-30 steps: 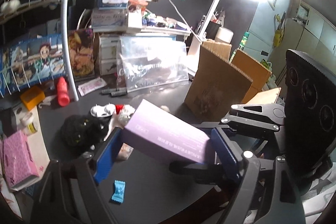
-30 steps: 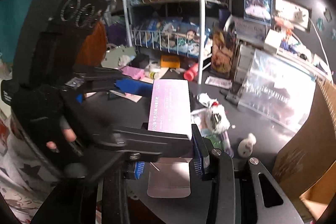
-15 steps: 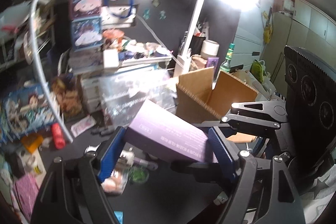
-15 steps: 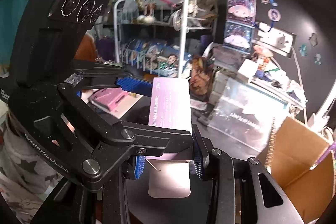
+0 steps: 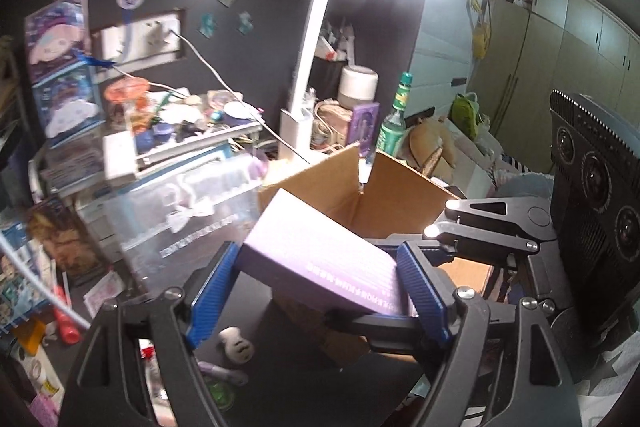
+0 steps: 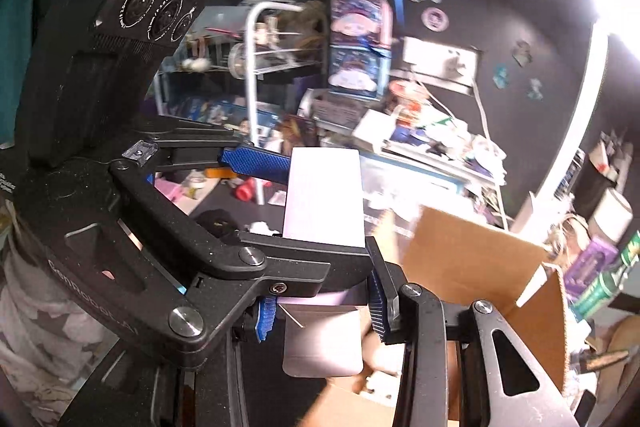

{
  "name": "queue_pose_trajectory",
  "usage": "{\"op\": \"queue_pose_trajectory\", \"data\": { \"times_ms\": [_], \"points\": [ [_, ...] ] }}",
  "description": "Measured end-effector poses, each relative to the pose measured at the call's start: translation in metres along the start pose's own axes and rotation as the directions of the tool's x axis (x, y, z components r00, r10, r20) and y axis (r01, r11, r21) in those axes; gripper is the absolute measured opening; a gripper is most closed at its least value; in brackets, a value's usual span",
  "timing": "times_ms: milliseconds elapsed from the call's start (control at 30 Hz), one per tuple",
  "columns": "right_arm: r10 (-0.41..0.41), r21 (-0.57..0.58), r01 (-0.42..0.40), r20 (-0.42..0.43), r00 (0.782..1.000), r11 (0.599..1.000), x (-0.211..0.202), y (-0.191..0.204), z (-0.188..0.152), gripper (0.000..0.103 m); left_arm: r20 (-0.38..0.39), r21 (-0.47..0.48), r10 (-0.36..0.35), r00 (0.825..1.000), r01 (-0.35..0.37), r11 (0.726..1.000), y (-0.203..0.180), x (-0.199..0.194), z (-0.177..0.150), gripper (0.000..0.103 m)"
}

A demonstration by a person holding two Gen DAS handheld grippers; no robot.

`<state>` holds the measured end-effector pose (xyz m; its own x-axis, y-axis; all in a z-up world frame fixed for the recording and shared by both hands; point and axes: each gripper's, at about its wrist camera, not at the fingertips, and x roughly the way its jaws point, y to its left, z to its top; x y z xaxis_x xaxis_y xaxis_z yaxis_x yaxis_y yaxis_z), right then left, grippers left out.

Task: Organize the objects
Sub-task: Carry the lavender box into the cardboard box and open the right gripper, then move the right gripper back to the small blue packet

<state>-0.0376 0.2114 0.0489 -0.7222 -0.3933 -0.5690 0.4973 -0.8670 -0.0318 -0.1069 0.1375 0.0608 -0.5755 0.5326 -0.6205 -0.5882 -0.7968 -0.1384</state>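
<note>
A long pale purple box [image 5: 320, 259] is held in the air by both grippers. My left gripper [image 5: 316, 287] is shut on its long sides. My right gripper [image 6: 320, 307] is shut on its near end; the box [image 6: 324, 199] points away from it. The box hangs tilted over the near wall of an open brown cardboard box [image 5: 400, 195], which also shows in the right wrist view [image 6: 472, 259] at lower right. The left gripper's body [image 6: 120, 67] fills the left of the right wrist view.
A clear plastic bag [image 5: 192, 223] leans against white drawers behind. A white lamp post [image 5: 308, 47] stands behind the cardboard box, with a green bottle [image 5: 396, 115] beside it. Small toys [image 5: 236, 347] and a red tube [image 5: 66, 319] lie on the dark table. A wire rack [image 6: 256, 87] stands at the left.
Both grippers have lifted the purple box and carried it to the right, from above the table's small toys to over the open cardboard box.
</note>
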Motion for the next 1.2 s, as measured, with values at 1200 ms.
{"op": "queue_pose_trajectory", "data": {
  "times_ms": [1200],
  "points": [
    [-0.150, 0.056, 0.158, -0.132, 0.980, 0.986, 0.010, -0.048, -0.027, 0.072, -0.023, 0.047, 0.050, 0.998, -0.049, 0.998, -0.011, 0.017, 0.002, 0.094]
  ]
}}
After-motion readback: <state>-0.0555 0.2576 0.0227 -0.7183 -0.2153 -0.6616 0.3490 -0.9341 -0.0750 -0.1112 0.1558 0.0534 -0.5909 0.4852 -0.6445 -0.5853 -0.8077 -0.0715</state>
